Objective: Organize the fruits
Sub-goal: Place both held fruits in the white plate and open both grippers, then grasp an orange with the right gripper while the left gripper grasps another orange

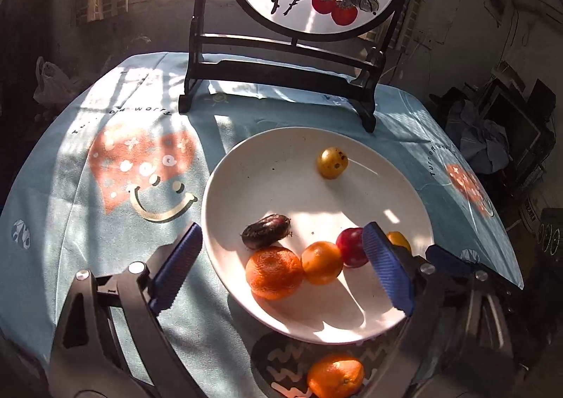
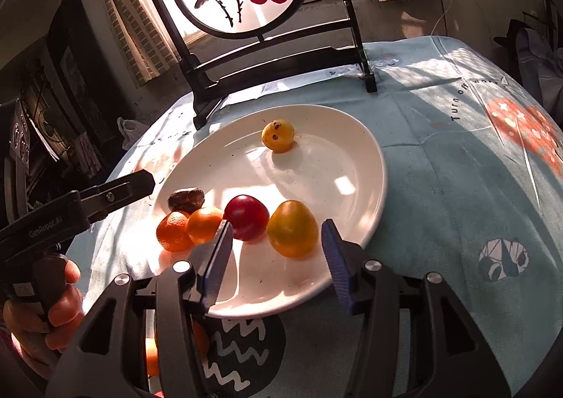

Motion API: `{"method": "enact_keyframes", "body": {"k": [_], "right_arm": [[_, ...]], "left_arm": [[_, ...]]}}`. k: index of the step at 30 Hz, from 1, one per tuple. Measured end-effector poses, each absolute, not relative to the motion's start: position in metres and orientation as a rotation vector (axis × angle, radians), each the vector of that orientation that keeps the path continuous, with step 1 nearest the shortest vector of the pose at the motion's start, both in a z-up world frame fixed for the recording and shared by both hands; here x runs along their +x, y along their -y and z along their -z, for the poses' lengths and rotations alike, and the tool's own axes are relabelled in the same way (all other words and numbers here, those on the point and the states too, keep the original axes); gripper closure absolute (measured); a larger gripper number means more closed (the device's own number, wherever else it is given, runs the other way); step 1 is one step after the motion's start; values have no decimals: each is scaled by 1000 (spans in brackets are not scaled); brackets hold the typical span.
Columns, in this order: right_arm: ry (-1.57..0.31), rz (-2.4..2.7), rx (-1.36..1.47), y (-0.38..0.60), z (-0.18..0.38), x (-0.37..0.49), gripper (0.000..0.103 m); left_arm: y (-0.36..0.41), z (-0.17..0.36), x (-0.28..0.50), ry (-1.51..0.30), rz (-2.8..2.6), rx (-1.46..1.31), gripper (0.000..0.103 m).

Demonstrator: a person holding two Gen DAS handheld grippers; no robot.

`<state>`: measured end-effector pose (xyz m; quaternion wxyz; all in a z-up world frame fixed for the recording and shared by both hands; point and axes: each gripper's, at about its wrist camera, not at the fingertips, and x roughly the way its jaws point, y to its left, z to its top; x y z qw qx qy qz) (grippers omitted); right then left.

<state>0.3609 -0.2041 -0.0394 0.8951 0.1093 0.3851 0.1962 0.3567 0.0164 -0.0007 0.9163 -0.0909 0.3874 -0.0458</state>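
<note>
Hovering over the white plate [image 1: 246, 187], we've got our left gripper [image 1: 281, 271] spread wide, pinching nothing, its blue pads either side of the near rim. Our right gripper [image 2: 278, 257] gapes too, empty, fingers framing the yellow-orange fruit [image 2: 291, 228] without touching it. On the plate: a red plum [image 2: 247, 216], two oranges [image 2: 191, 227], a dark fruit [image 2: 185, 200] and, farther back, a spotted yellow fruit [image 2: 277, 136]. One more orange [image 1: 334, 377] sits off the plate, on the tablecloth's [image 1: 105, 222] near edge.
</note>
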Motion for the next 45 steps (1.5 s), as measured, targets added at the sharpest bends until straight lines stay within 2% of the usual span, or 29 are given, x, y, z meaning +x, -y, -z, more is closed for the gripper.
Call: {"method": "enact_keyframes", "body": {"k": [10,16,31,45], "right_arm": [[-770,-511,215,193,20,314,50],[-789,-588,189,181,19,289,50],[-976,-615,151,152,58,293,50],[-996,-525,39,120,68,300,50]], "left_arm": [[-32,5,271,-714,20,-45,4],[-57,9,247,-718,-28,-89,4],[-68,23,243,-777,-95,-99,4],[-83,27,242,-800,-122,-168,4]]}}
